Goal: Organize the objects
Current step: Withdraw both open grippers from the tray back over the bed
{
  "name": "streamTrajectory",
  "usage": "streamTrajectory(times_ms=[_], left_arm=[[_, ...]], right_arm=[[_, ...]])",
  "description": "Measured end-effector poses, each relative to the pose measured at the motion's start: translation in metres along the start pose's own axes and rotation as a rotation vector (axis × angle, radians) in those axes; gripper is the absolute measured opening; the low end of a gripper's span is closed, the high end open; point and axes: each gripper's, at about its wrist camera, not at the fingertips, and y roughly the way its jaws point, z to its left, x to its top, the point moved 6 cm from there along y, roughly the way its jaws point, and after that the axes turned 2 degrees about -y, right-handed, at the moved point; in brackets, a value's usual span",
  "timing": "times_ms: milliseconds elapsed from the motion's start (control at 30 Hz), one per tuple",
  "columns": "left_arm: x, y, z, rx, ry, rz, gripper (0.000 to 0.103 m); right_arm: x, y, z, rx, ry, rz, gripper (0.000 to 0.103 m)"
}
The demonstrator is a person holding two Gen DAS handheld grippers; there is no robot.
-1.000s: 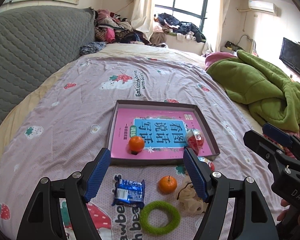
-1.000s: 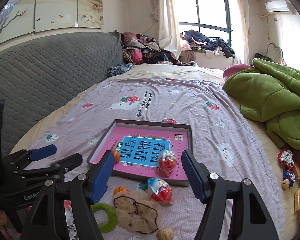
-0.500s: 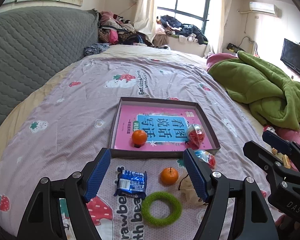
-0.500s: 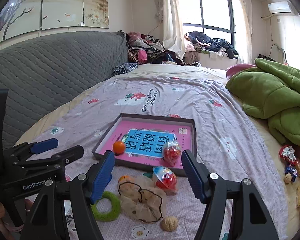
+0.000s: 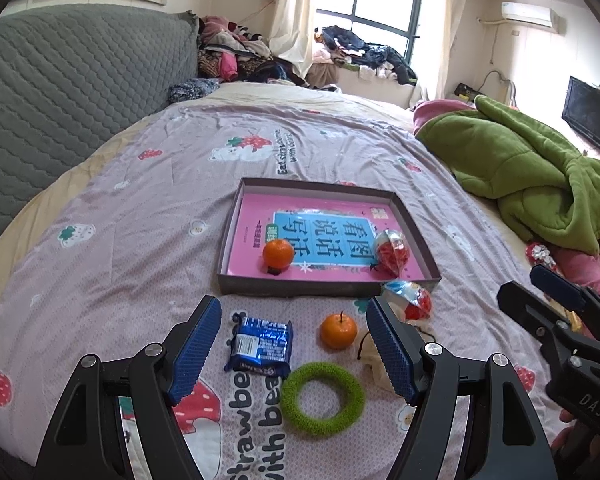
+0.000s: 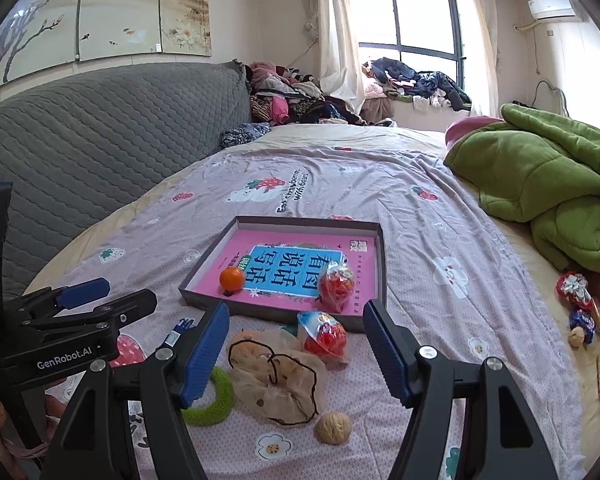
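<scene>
Shallow grey tray (image 5: 324,289), pink book lining its floor: holds one orange (image 5: 278,253) and one red clear-wrapped ball (image 5: 392,251). On bedspread just before it: blue snack packet (image 5: 260,346), second orange (image 5: 338,330), green ring (image 5: 322,398), red-blue wrapped toy (image 6: 324,334), beige scrunchie (image 6: 278,376), walnut (image 6: 333,428).

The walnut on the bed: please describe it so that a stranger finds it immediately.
Find the shallow grey tray on the pink bedspread. In front of it lies a beige mesh pouch. The walnut lies beside the pouch's near edge: small, round, tan, wrinkled, unlike the smooth orange fruits and shiny wrappers nearby.
</scene>
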Motion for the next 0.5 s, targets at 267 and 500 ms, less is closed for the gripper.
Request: streamTrajectory(times_ms=[267, 500], left_arm=[[-0.015, 0.008, 0.004, 0.022, 0.010, 0.024, 0.076], [-0.019, 0.009, 0.005, 0.028, 0.012, 0.025, 0.076]], right_arm=[[-0.012, 0.004, -0.007, -0.003, 0.013, 0.016, 0.069], [-0.022, 0.002, -0.011, -0.006, 0.020, 0.020, 0.069]])
